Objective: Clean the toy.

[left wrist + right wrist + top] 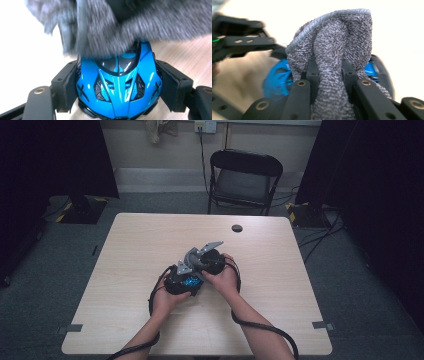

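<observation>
Left gripper view — blue toy car [119, 87] between fingers [67, 85]

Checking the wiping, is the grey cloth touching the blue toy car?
Touching. The left gripper view shows the grey cloth lying on the blue toy car, covering its far end.

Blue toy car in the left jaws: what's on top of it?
A grey cloth, pinched in the right gripper, lies over the far end of the blue toy car. The glossy near end and dark window show; whatever lies under the cloth is hidden.
</observation>
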The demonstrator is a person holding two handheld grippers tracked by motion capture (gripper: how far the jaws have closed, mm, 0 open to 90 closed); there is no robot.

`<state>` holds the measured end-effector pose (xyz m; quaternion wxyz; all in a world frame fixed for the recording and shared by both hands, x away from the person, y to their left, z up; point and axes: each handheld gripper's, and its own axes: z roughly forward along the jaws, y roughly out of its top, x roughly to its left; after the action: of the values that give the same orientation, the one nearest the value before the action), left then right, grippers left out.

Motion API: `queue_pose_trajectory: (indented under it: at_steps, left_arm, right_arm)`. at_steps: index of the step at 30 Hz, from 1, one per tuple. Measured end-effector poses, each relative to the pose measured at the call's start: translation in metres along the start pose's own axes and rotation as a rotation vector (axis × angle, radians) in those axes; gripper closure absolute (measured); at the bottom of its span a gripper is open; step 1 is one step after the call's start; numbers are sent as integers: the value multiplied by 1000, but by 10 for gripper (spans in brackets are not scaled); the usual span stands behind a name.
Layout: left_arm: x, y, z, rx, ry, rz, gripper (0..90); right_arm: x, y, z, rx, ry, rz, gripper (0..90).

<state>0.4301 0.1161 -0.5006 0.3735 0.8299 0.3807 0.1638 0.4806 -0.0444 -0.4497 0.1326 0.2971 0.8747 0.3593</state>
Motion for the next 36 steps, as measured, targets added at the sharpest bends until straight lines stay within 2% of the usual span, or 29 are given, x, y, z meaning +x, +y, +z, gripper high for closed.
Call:
queue_pose_trajectory:
  at_steps: [8,12,14,19,22,30,33,36]
  left_arm:
    - [0,-2,-3,2,4,9,256]
    - [0,-2,-3,2,4,12,256]
    - [0,-3,-3,1,-1,2,256]
    - [0,-3,-4,1,0,8,256]
    - [1,-3,-4,-1,2,11,256]
    - [1,-4,-4,0,1,10,256]
    - [1,-4,-4,0,1,10,256]
    - [1,-4,-4,1,1,10,255]
  right_arm:
    - [-17,3,4,23,-63,7,744]
    - [-22,4,4,33,-74,14,744]
    - [-26,4,4,38,-76,18,744]
    - [-32,5,2,55,-95,6,744]
    - [-35,4,0,58,-112,23,744]
    - [-42,0,-23,30,-146,42,743]
    - [-43,-1,-33,14,-135,43,743]
    - [-39,-4,-42,-1,-103,40,743]
